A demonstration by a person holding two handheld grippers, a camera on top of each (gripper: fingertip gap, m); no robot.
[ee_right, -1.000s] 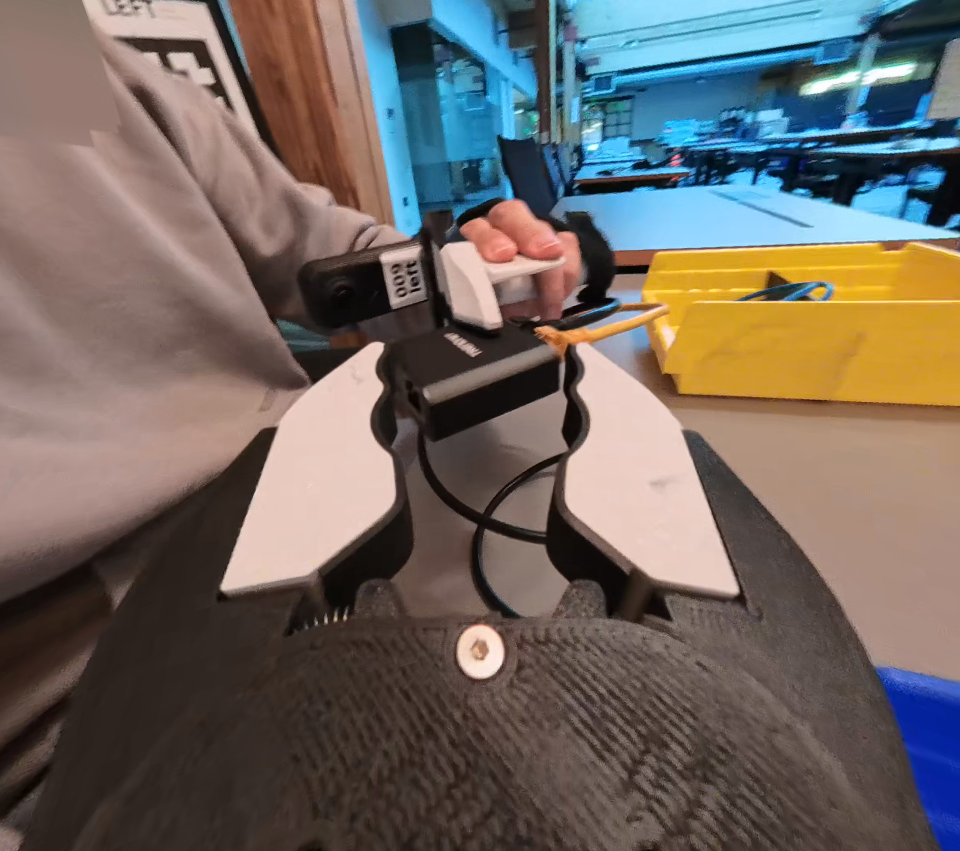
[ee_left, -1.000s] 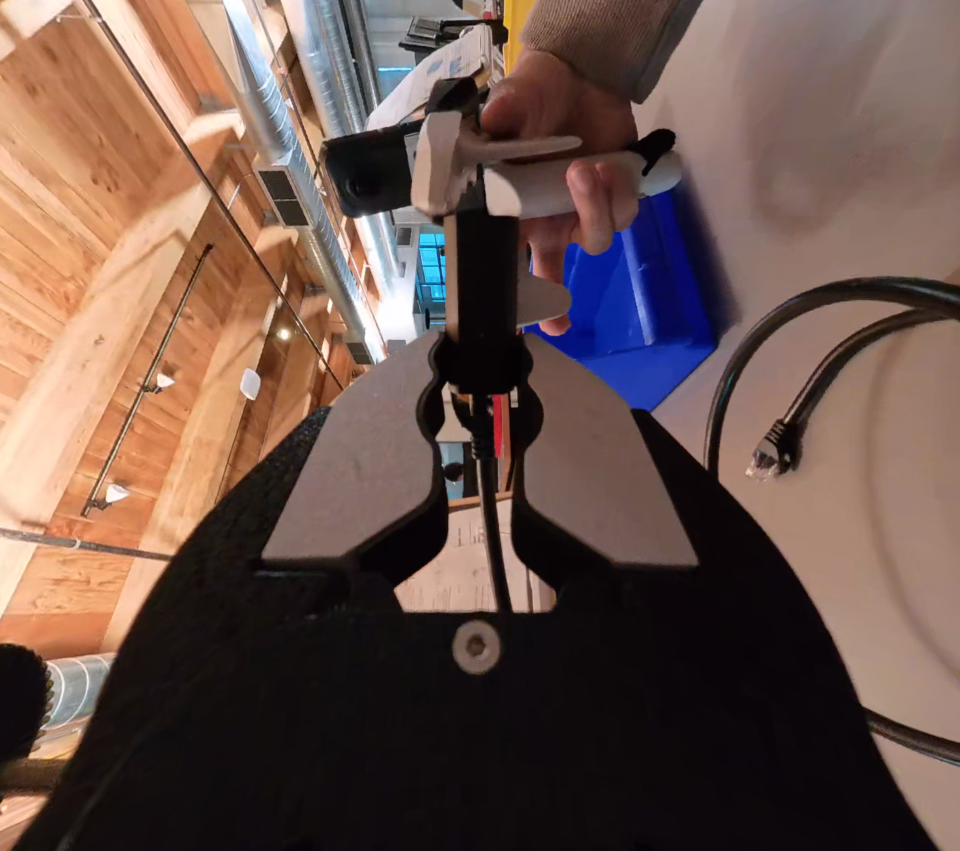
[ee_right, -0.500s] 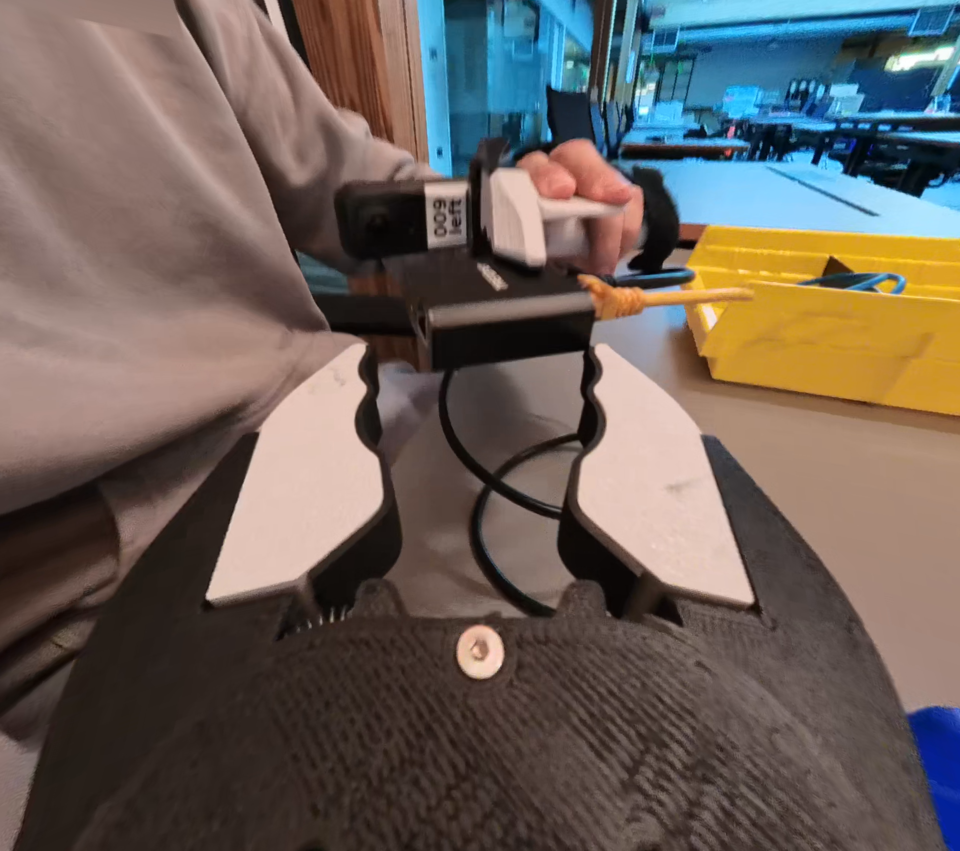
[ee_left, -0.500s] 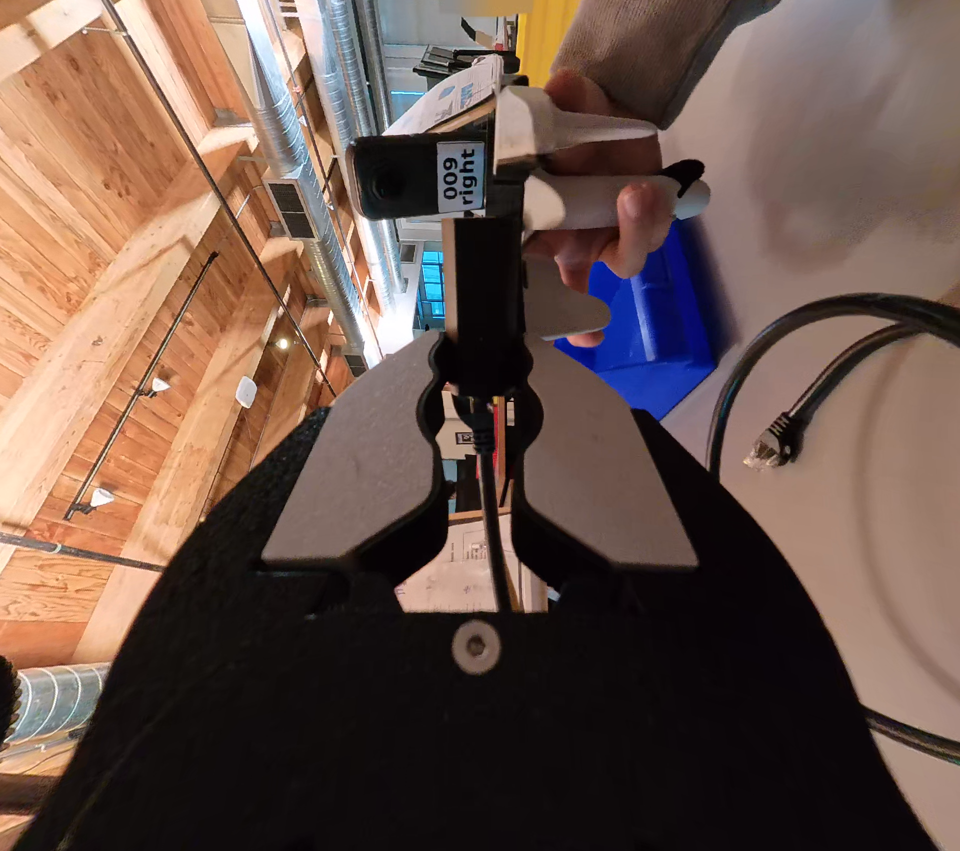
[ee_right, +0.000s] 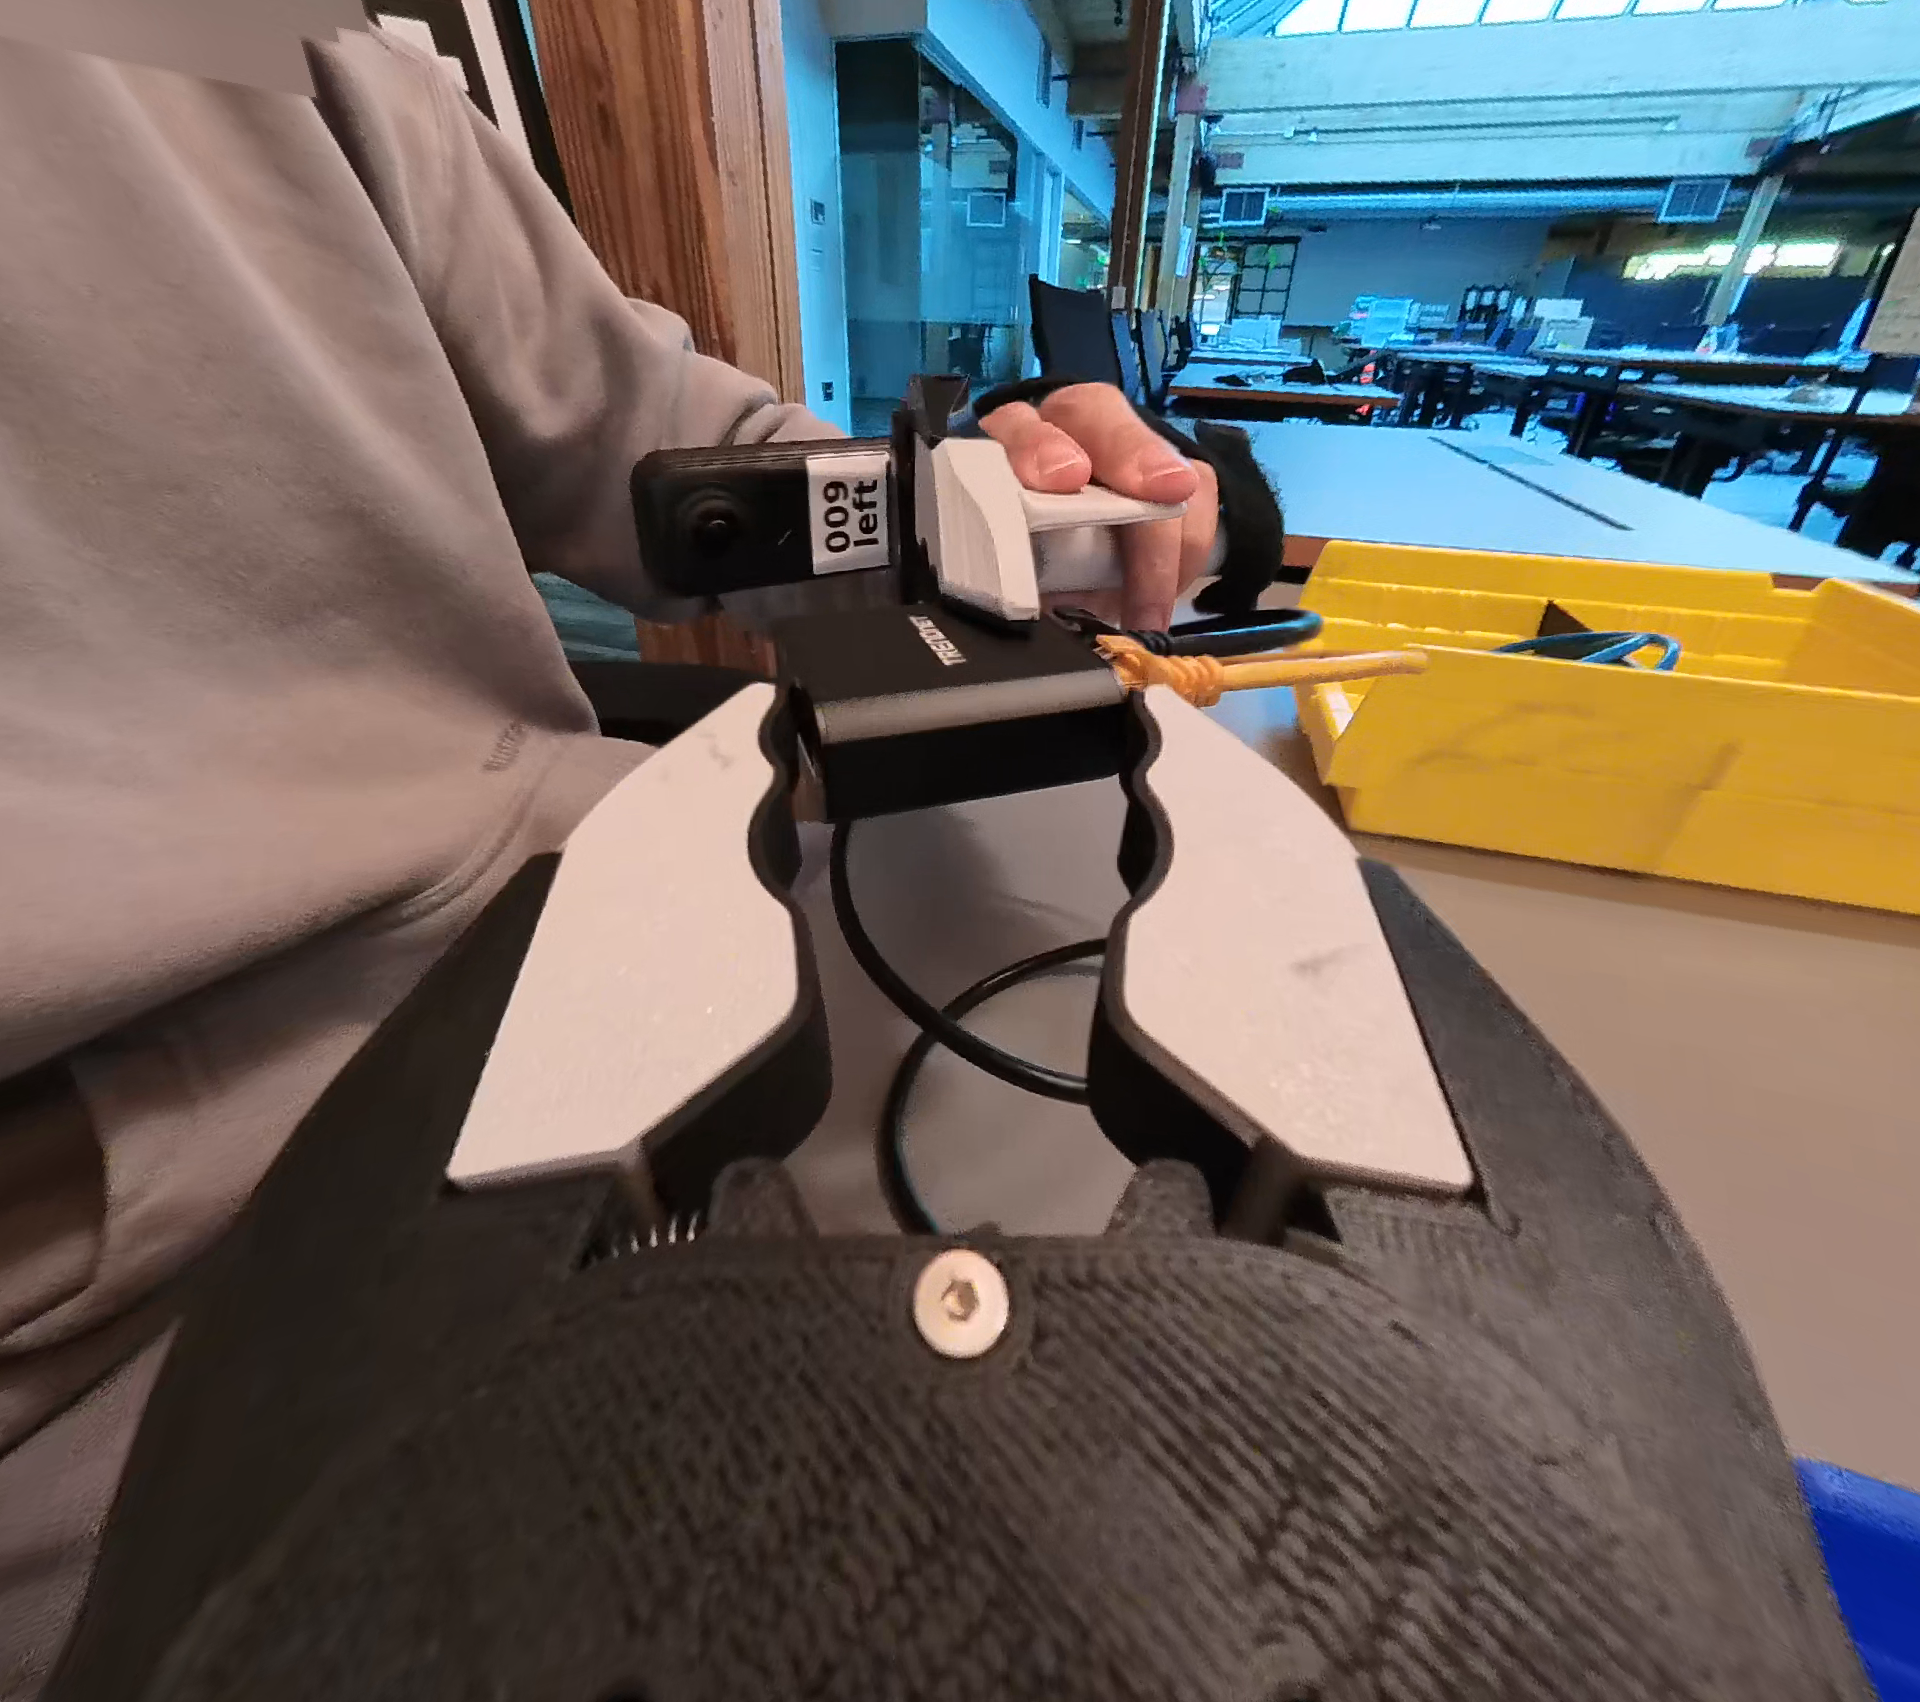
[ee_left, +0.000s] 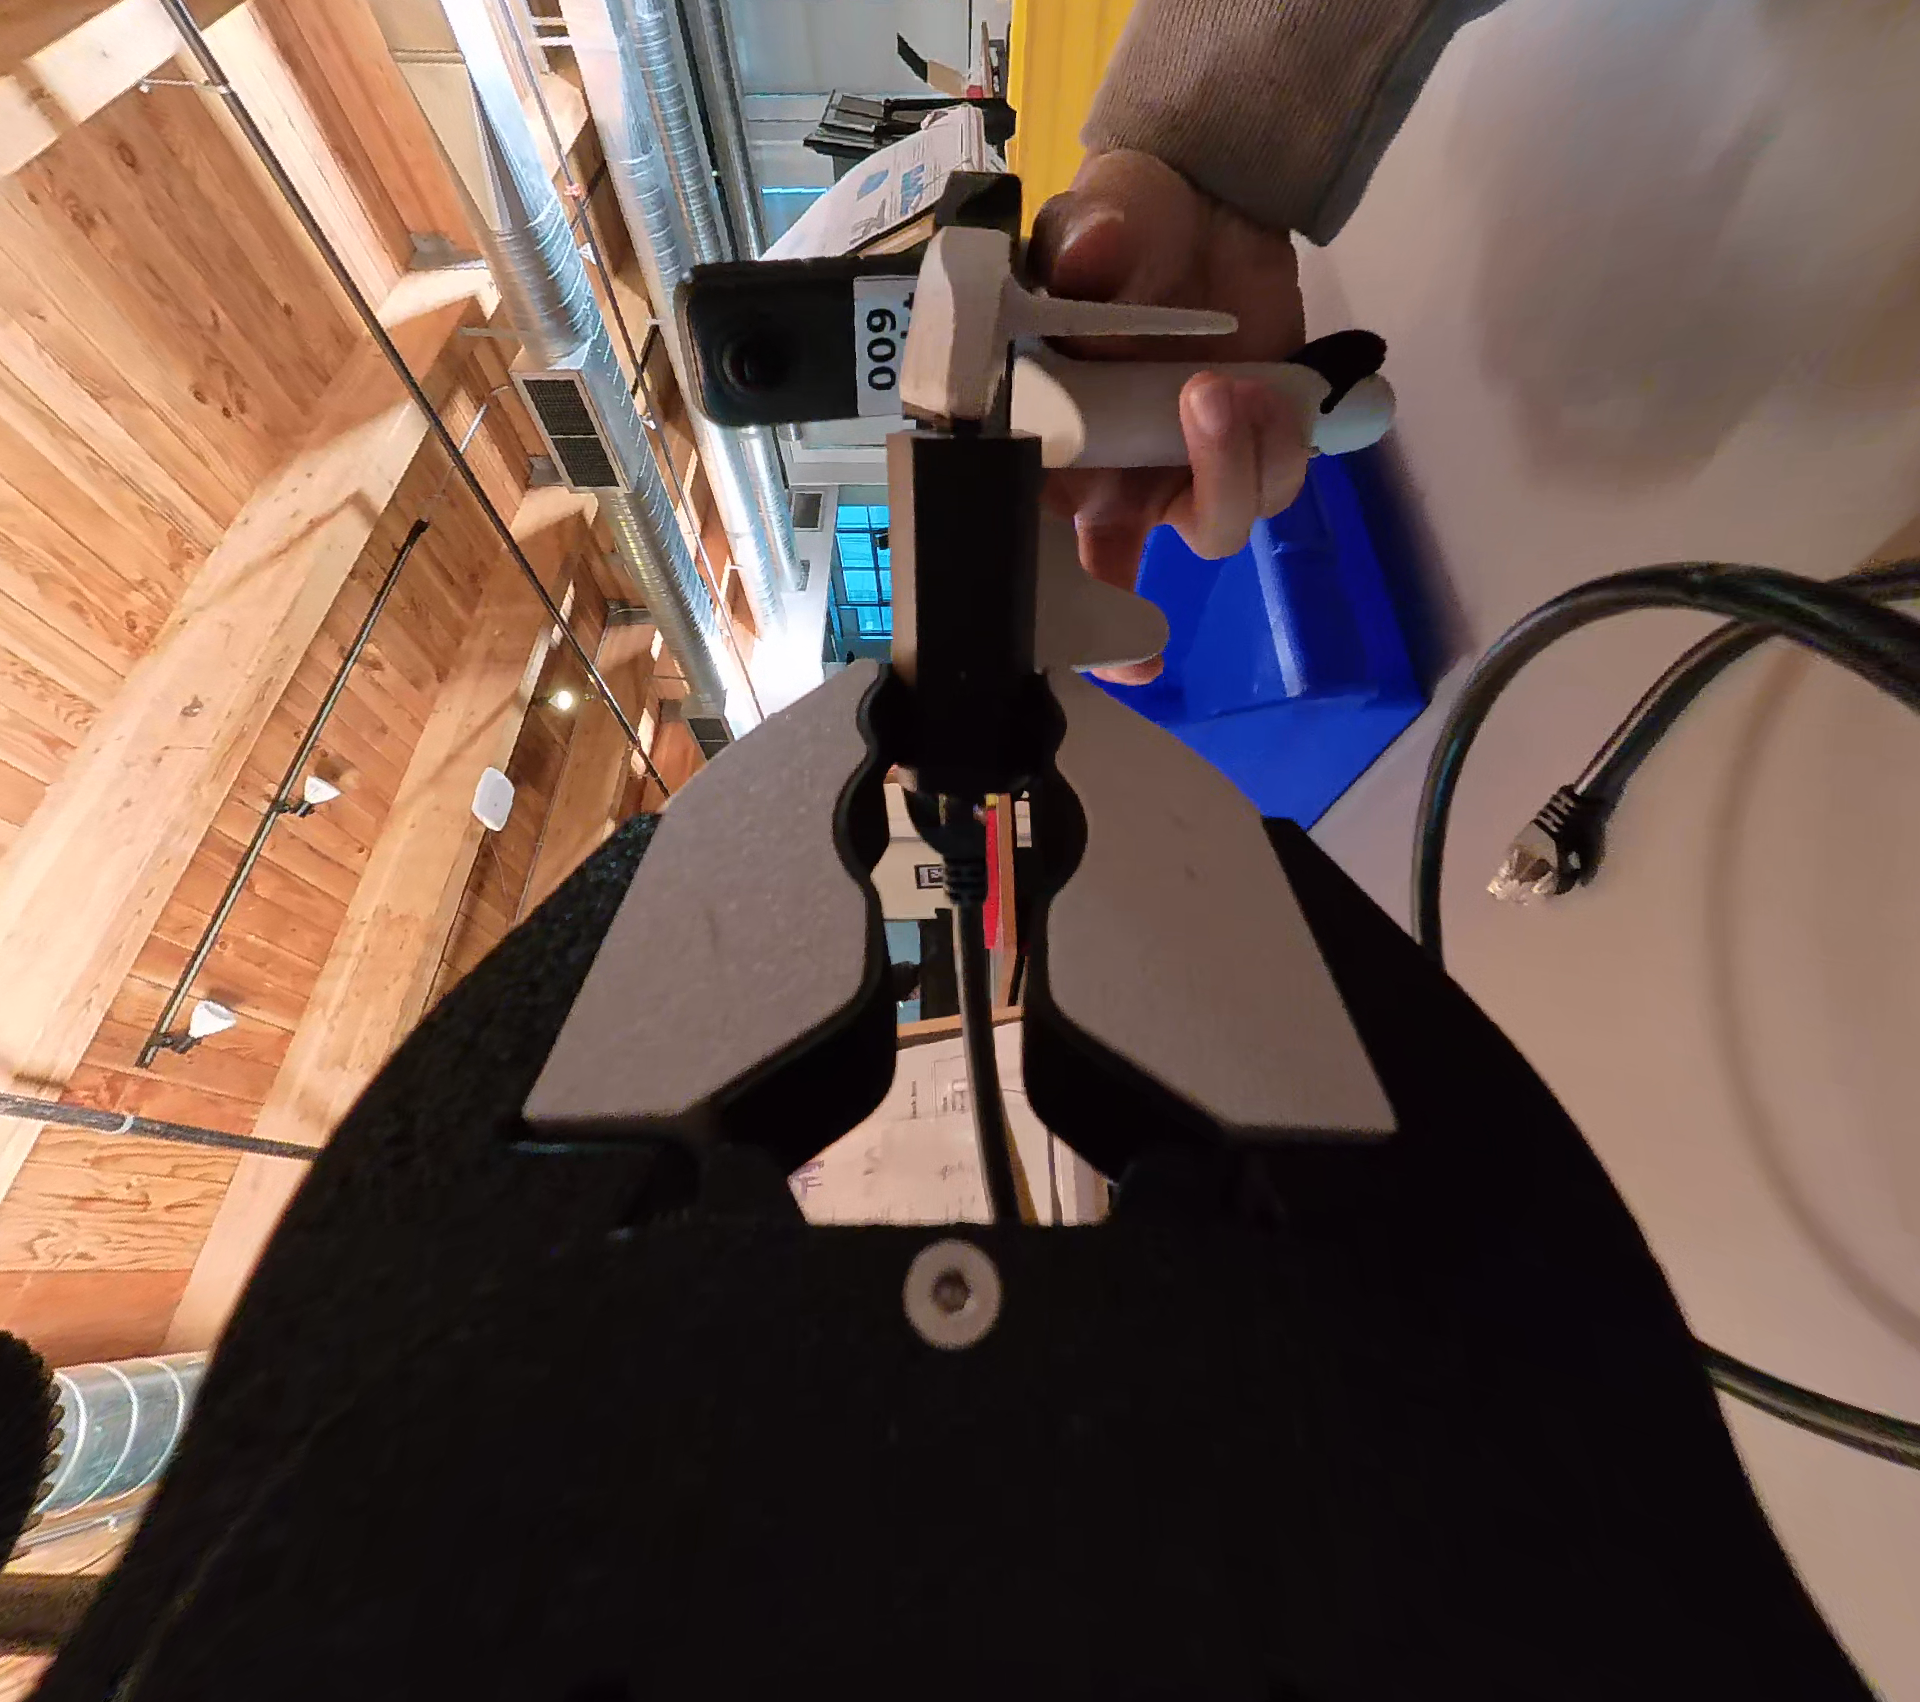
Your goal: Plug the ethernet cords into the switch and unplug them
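The black switch [ee_left: 971, 572] is edge-on in the left wrist view. My left gripper [ee_left: 961, 717] is shut on its near end, across its flat faces. A black cord [ee_left: 977, 977] runs from that end back between my fingers. In the right wrist view the switch [ee_right: 956, 717] lies flat between the tips of my right gripper [ee_right: 956, 743], which is shut on its two short sides. An orange cord [ee_right: 1247, 670] and a black cord [ee_right: 1236, 634] leave its right end. A loose black ethernet plug [ee_left: 1538, 852] lies on the table.
A yellow bin [ee_right: 1610, 769] with a blue cable in it stands on the table to the right. A blue bin [ee_left: 1278, 665] sits behind the right hand. The black cord loops on the table [ee_right: 987, 1029] under the switch. The person's grey sleeve [ee_right: 260, 561] fills the left.
Half a second ago the right jaws were wider and the switch sat above their tips. Now the switch is down between the tips and the jaws have closed on it. The left grip is unchanged.
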